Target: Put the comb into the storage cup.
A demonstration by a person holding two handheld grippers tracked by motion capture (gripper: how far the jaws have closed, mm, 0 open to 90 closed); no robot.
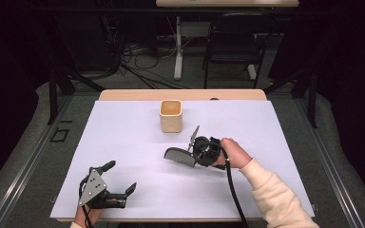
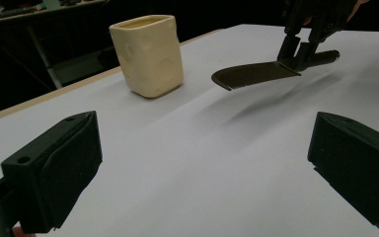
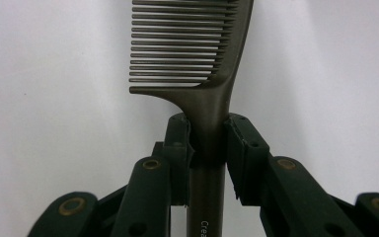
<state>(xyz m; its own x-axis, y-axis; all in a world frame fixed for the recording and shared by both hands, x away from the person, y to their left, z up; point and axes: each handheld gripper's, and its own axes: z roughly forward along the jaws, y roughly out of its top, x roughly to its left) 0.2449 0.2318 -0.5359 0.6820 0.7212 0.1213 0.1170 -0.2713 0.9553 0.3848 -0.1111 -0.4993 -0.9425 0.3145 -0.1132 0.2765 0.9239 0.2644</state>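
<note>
**Comb held off the desk in the right tongs**

We start at the right tongs (image 3: 208, 143), which are clenched on a dark comb (image 3: 197, 59): in the right gripper view both pads press the neck of the handle just below the teeth. The handle runs down between the jaws and is cut off at the lower edge of that view, where some printed lettering is only partly readable. The top of the toothed part is cut off at the upper edge too.

In the high view the body of the tongs and the person's hand (image 1: 234, 152) cover the handle, so we see the toothed part and, rising beyond the tongs, a thin pale piece we cannot identify. The comb's long axis lies roughly level and runs straight out from the tongs toward the left of the desk (image 1: 123, 142). In the left gripper view the teeth face down and the comb casts a shadow on the white surface below it, so it hangs clear of the desk, just in front of the cream cup (image 1: 171, 115).

The left tongs (image 1: 119, 178) rest near the front left corner of the desk, released, jaws well apart with nothing between them. The hand behind them is cut off by the lower edge of the high view.
</note>
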